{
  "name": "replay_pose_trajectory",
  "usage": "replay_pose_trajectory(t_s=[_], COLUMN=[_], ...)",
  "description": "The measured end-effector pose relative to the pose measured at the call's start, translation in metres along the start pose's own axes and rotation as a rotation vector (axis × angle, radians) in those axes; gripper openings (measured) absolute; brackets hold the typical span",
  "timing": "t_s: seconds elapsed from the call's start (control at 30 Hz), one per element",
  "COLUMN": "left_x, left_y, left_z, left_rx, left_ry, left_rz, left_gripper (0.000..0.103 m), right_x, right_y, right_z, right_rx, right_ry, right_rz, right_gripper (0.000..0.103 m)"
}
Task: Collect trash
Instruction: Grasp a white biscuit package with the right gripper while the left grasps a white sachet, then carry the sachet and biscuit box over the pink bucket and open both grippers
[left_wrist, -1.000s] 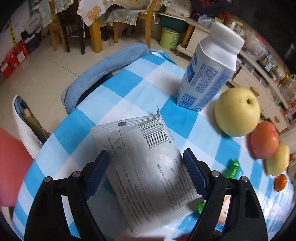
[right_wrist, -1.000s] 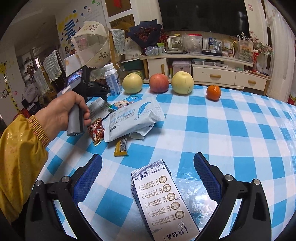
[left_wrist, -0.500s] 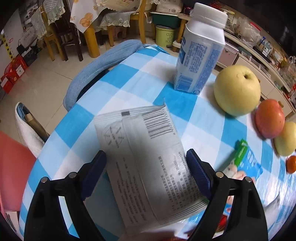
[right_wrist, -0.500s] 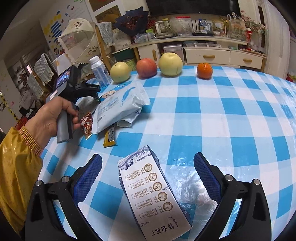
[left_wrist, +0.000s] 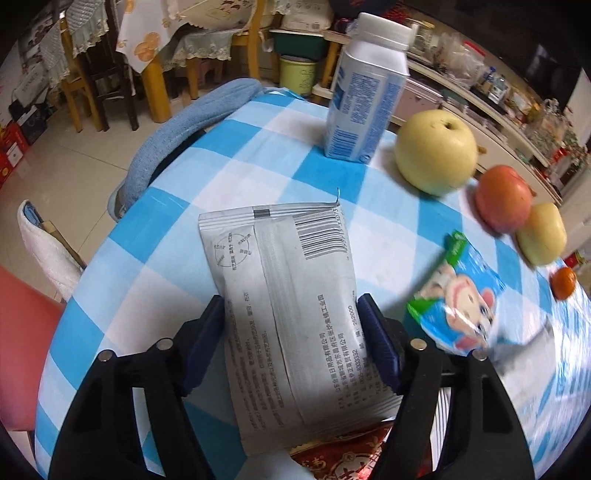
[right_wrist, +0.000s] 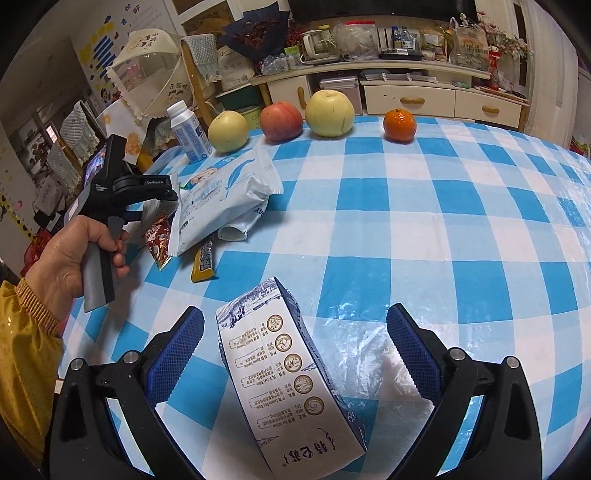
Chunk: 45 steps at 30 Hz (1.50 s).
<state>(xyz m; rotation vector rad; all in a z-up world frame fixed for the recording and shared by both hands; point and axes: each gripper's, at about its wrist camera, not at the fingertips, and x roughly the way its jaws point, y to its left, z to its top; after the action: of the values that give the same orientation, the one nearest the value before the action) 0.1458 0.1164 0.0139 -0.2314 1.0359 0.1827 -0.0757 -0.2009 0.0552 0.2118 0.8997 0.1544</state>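
Left wrist view: the left gripper (left_wrist: 290, 321) has just been closing, and its blue pads (left_wrist: 375, 339) now press against both edges of a grey wrapper (left_wrist: 284, 295) that lies printed side up on the blue-and-white checked tablecloth (left_wrist: 207, 173), barcode toward the far end. Just right of it sits a blue snack bag (left_wrist: 460, 299) with a cartoon face, and a red wrapper (left_wrist: 343, 448) peeks out from under the grey one at the bottom. Farther back stand a white milk bottle (left_wrist: 364, 92), a yellow pear (left_wrist: 436, 151), a red apple (left_wrist: 504, 199), a second yellow fruit (left_wrist: 543, 238) and a small orange (left_wrist: 564, 282) in a row. In the right wrist view, the right gripper (right_wrist: 295, 350) stands wide open, its pads clear of the white carton (right_wrist: 291, 380) that lies between them on a clear plastic sheet (right_wrist: 369, 354). To the left, a hand (right_wrist: 70, 258) in a yellow sleeve (right_wrist: 22, 350) holds the other gripper's handle beside a pile of trash: a large white-and-blue bag (right_wrist: 225, 199), a small red packet (right_wrist: 159, 240) and a yellow bar wrapper (right_wrist: 205, 260).
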Motion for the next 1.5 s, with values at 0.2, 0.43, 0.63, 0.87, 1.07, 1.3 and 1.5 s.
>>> replay_pose_trajectory(t_s=[0.2,0.43,0.63,0.87,1.07,1.3,1.5], left_x=[-0.014,-0.035,-0.052,-0.073,-0.092,-0.105,-0.113], left_y=[-0.001,-0.003,-0.002,0.006,0.017,0.033,0.051], left_z=[-0.023,-0.057,-0.085,-0.112,-0.119,-0.119,-0.117], left_rx=[0.063,0.139,0.164,0.152,0.139,0.107,0.103], left_ry=[-0.003,-0.014,-0.015,-0.036,-0.083,-0.122,-0.153], left_rz=[-0.051,-0.113,-0.182,-0.274,-0.315,-0.363,-0.363], left_gripper=[0.069,0.067,0.066,0.066,0.065,0.065,0.065], right_x=[0.010,0.020,0.026,0.032,0.033,0.035,0.032], right_y=[0.003,0.015,0.017,0.021,0.027,0.035,0.039], right_z=[-0.006,-0.015,-0.019,-0.025,-0.026,-0.025,-0.021], right_rx=[-0.038,-0.104,-0.128,-0.155,-0.178,-0.193,-0.157], right_ry=[0.051,0.093,0.108,0.129,0.119,0.107,0.073], right_rz=[0.021,0.031,0.011,-0.022,-0.019,-0.008,0.021], right_gripper=[0.098,0.098,0.098,0.086,0.069,0.069,0.068])
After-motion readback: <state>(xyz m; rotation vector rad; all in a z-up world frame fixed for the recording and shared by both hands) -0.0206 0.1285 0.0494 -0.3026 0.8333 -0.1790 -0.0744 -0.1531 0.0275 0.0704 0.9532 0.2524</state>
